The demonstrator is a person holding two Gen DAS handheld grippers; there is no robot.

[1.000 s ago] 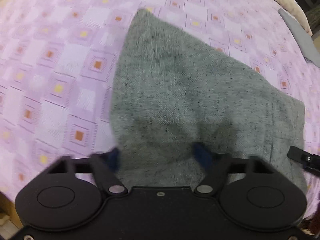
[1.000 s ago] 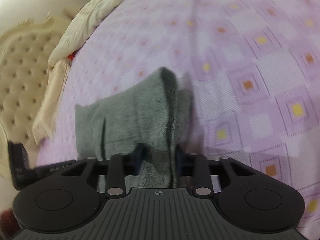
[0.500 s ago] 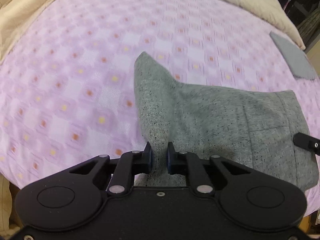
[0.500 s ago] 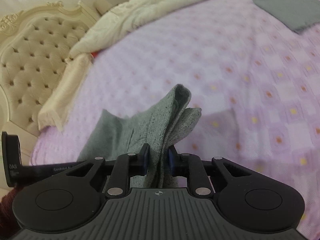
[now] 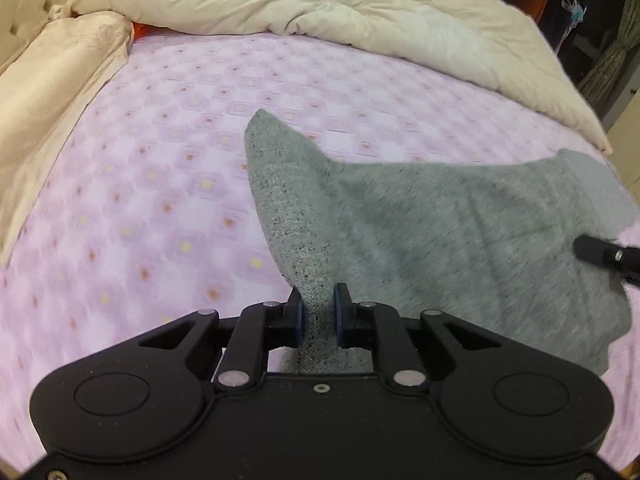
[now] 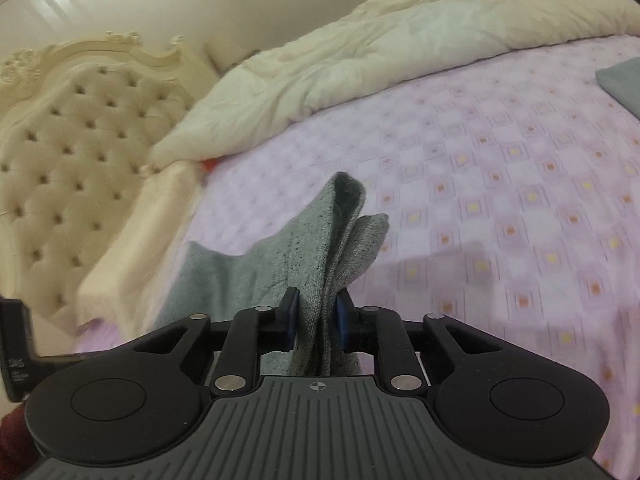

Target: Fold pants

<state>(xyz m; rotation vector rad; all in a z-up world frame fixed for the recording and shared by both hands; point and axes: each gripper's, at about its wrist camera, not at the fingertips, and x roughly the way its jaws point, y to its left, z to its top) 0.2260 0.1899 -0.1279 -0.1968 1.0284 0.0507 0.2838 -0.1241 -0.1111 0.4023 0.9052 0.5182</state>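
Between the blue pads of the left gripper [image 5: 317, 312], a bunched edge of the grey pants [image 5: 440, 232] is pinched tight, the jaws drawn in until only the thickness of the cloth keeps them apart. Just ahead of those jaws the fabric rises to a pointed corner, and to their right it spreads in a broad sheet toward the tip of the other tool at the right edge of the view. Under and to the left of the jaws lies the pink patterned sheet [image 5: 140, 200], and beyond it, far ahead, a cream duvet [image 5: 320, 4] is heaped across the bed.

Between the pads of the right gripper [image 6: 316, 320], several layers of the same pants [image 6: 304, 248] are clamped, the jaws likewise closed down onto the cloth. Straight ahead of them the gathered layers stand up in a folded peak; to their left the cloth sags away toward the left tool at the frame edge. Past the peak the sheet [image 6: 500, 184] stretches out to the right, where a folded grey cloth [image 6: 624, 80] lies far off. Farther left stands a tufted cream headboard [image 6: 80, 132].
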